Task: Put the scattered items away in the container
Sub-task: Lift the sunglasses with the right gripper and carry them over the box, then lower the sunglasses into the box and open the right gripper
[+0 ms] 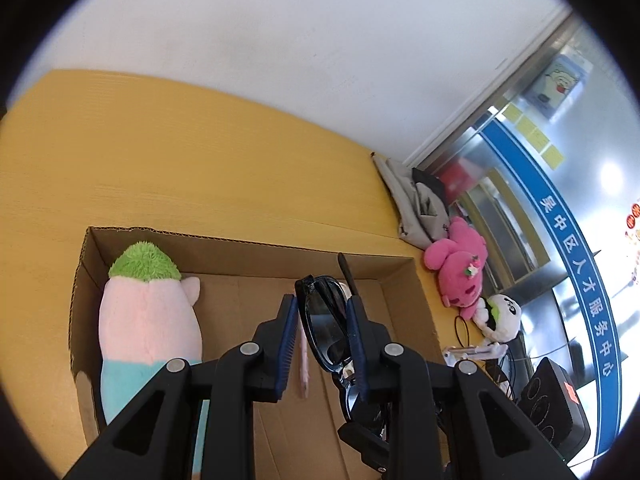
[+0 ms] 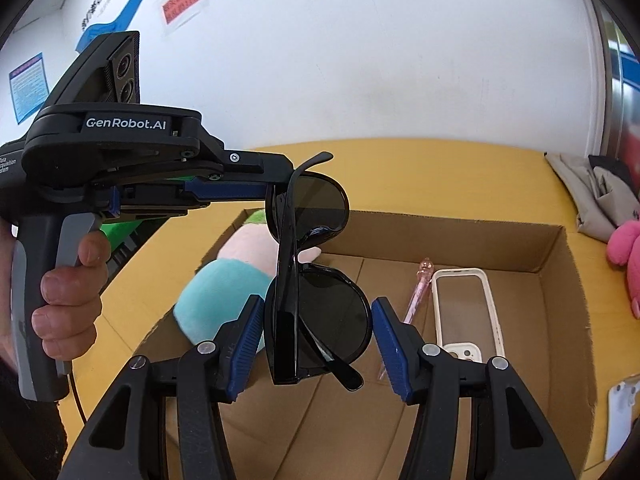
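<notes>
Pinched in the left gripper, pads closed on the frame: a pair of black plastic sunglasses with dark round lenses, temples folded. Seen from the right wrist, clamped by that left gripper at the upper lens, near the hinge, with a hand wrapped round the grey handle.

Hanging clear above the open brown cardboard box, touching neither floor nor wall. Long axis of the sunglasses close to upright, one lens over the other, the lower lens dipping toward the box's open top.

Around that lower lens, the right gripper: spread wide, blue pads either side, a gap showing on the right-hand side and a thin one on the left, so no grip there as far as can be told.

Inside the box, against its left wall: a long plush toy, pale pink with a green tuft and a teal base. Toward its right wall: a cream phone case lying flat, and a thin pink pen just beside it. Bare cardboard floor between plush and pen, straight under the glasses.

Outside the box, off its right corner: a bright pink plush and a small white panda plush, not yet tidied.

Probably a matter of lowering straight down into that gap before letting go; likely easier laid flat than dropped on end.
</notes>
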The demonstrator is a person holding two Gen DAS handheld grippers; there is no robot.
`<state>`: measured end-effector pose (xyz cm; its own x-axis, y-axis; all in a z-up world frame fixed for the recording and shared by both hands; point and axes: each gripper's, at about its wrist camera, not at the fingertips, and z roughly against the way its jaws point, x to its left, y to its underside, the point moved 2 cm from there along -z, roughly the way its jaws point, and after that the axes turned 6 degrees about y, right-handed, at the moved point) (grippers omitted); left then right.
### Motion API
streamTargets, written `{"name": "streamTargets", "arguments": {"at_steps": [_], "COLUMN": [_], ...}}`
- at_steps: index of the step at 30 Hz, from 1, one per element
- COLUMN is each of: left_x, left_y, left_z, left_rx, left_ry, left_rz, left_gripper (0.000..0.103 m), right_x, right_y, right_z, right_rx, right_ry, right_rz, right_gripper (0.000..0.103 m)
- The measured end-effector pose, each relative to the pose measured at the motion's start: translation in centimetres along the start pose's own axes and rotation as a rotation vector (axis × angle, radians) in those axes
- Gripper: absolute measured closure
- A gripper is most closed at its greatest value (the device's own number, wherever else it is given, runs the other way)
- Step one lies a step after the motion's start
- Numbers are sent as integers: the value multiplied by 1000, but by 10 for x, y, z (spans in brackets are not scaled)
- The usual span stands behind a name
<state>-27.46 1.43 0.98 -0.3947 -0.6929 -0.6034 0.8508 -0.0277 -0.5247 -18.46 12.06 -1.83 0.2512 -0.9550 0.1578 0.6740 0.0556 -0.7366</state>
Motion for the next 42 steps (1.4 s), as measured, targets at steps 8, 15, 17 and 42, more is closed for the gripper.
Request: {"name": "streamTargets", "arguments": {"at_steps": [8, 15, 17, 42], "left_x": [34, 50, 46, -57], "left_y": [-14, -9, -9, 50], "left_z": [-67, -119, -128, 17], "left_rx": [143, 271, 304, -118], "left_ry": [-91, -207, -255, -337], "left_rz": [55, 67, 47, -322], "left_gripper": [80, 82, 84, 27], "right_x": [-30, -48, -49, -30], "right_y": [4, 24, 28, 74], "right_z": [-69, -114, -120, 39], "right_rx": [174, 327, 349, 155], "right_ry": [-46, -36, -17, 49], "right_rz": [-139, -252, -260, -113], "right_gripper": [43, 43, 43, 0]}}
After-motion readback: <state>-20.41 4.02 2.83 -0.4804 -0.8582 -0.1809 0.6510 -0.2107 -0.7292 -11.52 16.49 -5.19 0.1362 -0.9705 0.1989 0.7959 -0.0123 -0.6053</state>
